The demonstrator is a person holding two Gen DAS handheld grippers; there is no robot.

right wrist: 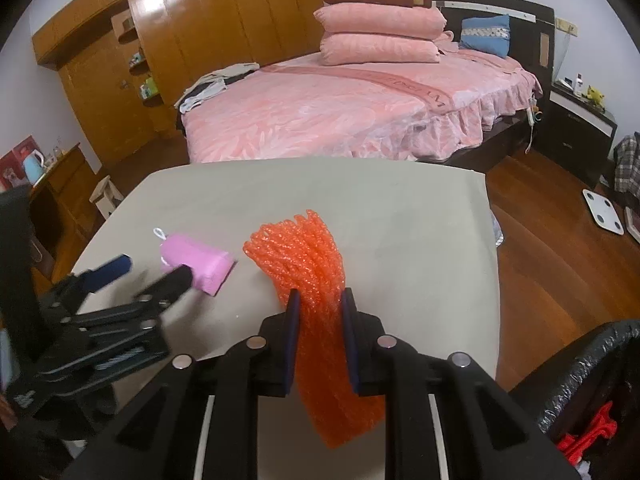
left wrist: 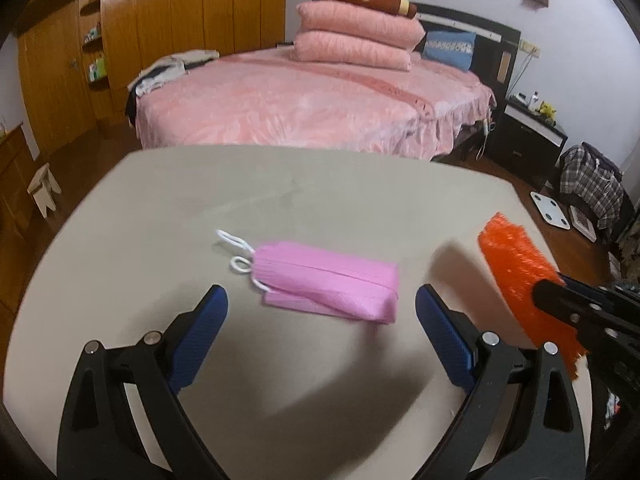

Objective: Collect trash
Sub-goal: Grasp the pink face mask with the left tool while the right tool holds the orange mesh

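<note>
A folded pink face mask (left wrist: 326, 280) with white ear loops lies on the beige table (left wrist: 280, 184). My left gripper (left wrist: 322, 300) is open, its blue pads on either side of the mask's near edge, just above the table. My right gripper (right wrist: 320, 304) is shut on an orange foam net (right wrist: 308, 264) and holds it above the table. The net also shows at the right in the left wrist view (left wrist: 520, 272). The mask (right wrist: 200, 266) and the left gripper (right wrist: 156, 272) show at the left in the right wrist view.
A bin lined with a black bag (right wrist: 592, 384), holding something red, stands at the table's right front corner. A pink bed (left wrist: 312, 100) lies beyond the table. A white scale (right wrist: 604, 210) lies on the wooden floor at right.
</note>
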